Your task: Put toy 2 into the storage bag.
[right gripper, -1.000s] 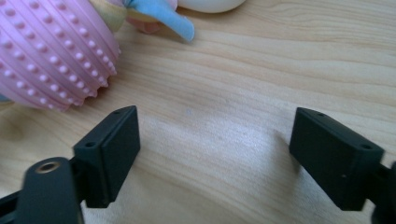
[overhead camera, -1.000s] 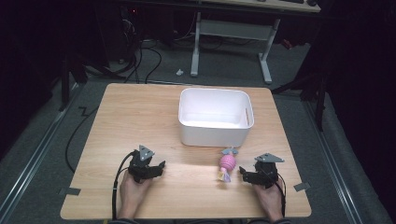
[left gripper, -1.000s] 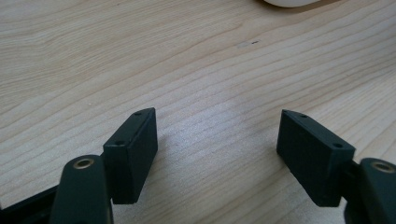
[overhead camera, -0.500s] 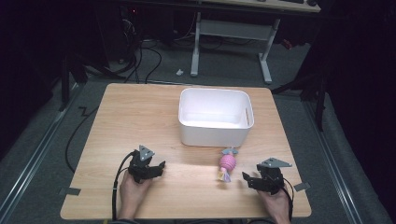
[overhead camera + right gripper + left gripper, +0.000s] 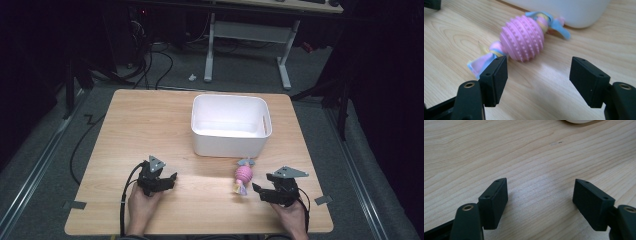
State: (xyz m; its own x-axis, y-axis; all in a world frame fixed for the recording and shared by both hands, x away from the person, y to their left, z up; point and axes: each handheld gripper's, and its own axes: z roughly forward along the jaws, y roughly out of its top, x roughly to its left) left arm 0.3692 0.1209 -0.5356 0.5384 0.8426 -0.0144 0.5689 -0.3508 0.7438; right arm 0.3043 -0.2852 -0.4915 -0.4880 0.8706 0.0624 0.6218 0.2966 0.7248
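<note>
Wooden table (image 5: pixel 150 125) in a dark room, both grippers empty.
Right gripper (image 5: pixel 539 75) has just been closing, nothing between its jaws; the pink ball toy (image 5: pixel 522 38) lies just ahead, and gripping too early could catch only the ribbon (image 5: pixel 480 63). Left gripper (image 5: pixel 540 195) rests released.

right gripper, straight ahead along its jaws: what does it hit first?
Most likely the pink ribbed ball toy, lying on the table just ahead of the right gripper, slightly left of centre. The jaws stand apart with nothing between them. Behind the toy is the white bin. Depth is a rough read.
</note>
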